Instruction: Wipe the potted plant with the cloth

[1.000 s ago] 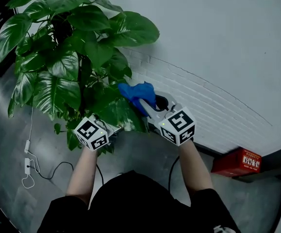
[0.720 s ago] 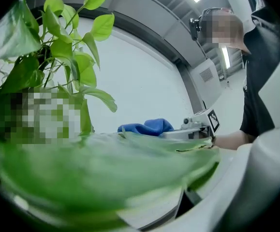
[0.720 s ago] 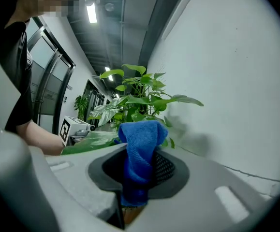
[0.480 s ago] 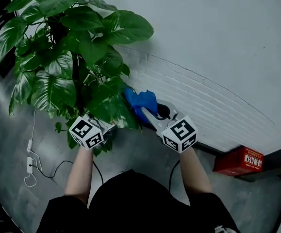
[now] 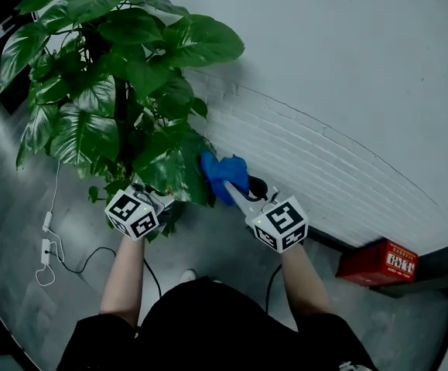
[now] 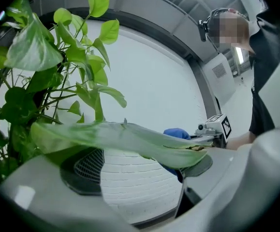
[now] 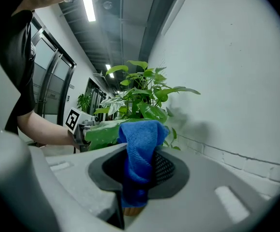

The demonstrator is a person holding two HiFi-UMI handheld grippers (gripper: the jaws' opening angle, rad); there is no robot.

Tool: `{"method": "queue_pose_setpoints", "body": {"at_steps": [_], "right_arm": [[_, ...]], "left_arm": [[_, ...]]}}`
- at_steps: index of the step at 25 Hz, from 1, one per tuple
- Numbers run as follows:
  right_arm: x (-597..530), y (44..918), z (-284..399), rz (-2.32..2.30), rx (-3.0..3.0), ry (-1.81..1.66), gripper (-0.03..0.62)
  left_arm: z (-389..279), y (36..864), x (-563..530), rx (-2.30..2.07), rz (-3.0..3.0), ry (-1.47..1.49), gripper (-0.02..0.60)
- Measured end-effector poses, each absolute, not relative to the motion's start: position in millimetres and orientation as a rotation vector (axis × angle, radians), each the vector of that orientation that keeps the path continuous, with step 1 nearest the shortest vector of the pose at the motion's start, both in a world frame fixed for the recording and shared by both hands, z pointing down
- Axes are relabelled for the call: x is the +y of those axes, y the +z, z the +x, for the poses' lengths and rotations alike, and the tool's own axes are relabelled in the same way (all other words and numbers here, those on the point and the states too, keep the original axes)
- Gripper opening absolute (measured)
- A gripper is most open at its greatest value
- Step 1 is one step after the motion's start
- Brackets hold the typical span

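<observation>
The potted plant point(image 5: 123, 91) fills the upper left of the head view with broad green leaves. One low leaf point(image 5: 176, 172) stretches toward me. In the left gripper view that leaf point(image 6: 120, 137) lies across my left gripper point(image 6: 140, 168), whose jaws stand apart with brick wall showing between them. In the head view the left gripper point(image 5: 164, 204) sits under the foliage. My right gripper point(image 5: 235, 193) is shut on a blue cloth point(image 5: 225, 175) that touches the leaf's right edge. The right gripper view shows the cloth point(image 7: 140, 149) bunched between that gripper's point(image 7: 137, 178) pads.
A white brick wall point(image 5: 324, 168) runs behind the plant. A red box point(image 5: 378, 260) sits at its foot on the right. A white cable with a plug strip point(image 5: 47, 253) trails on the grey floor at the left. The pot itself is hidden by leaves.
Both grippers have come down and nearer to me. The cloth has slid down along the low leaf's right side. The left gripper stays under that leaf.
</observation>
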State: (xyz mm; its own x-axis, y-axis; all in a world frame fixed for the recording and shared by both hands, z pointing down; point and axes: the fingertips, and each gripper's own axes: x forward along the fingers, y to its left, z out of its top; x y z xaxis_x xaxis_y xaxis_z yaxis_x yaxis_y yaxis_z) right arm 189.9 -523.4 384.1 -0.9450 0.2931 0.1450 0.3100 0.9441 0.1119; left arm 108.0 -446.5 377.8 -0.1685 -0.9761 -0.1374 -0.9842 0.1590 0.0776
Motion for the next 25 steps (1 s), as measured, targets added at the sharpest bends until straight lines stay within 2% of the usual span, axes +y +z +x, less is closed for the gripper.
{"method": "queue_pose_setpoints", "body": {"at_steps": [6,20,22,24,25], "right_arm": [[-524.1,399.5,195.3,-0.424,-3.014,-0.147,0.089],[-487.4,438.5,210.7,-0.403,-2.941,-0.246,0.089],[-492.7,429.8,214.5,-0.321,-2.965,-0.202,0.089],[-495.5,415.3,215.2,-0.213,-3.001,-0.135,0.089],[-495.0,408.0,215.6,-0.148,-3.018,-0.121,0.089]], "left_arm": [[119.8,401.3,-427.6,2.439,-1.961,0.035,0.465],[133.9,419.9,-302.3,2.63,-1.725,0.087,0.465],[132.0,414.6,-271.7,2.668,-1.645,0.094,0.419],[128.9,411.9,-235.1,2.728,-1.537,0.093,0.258],[127.8,411.2,-216.1,2.751,-1.49,0.097,0.211]]}}
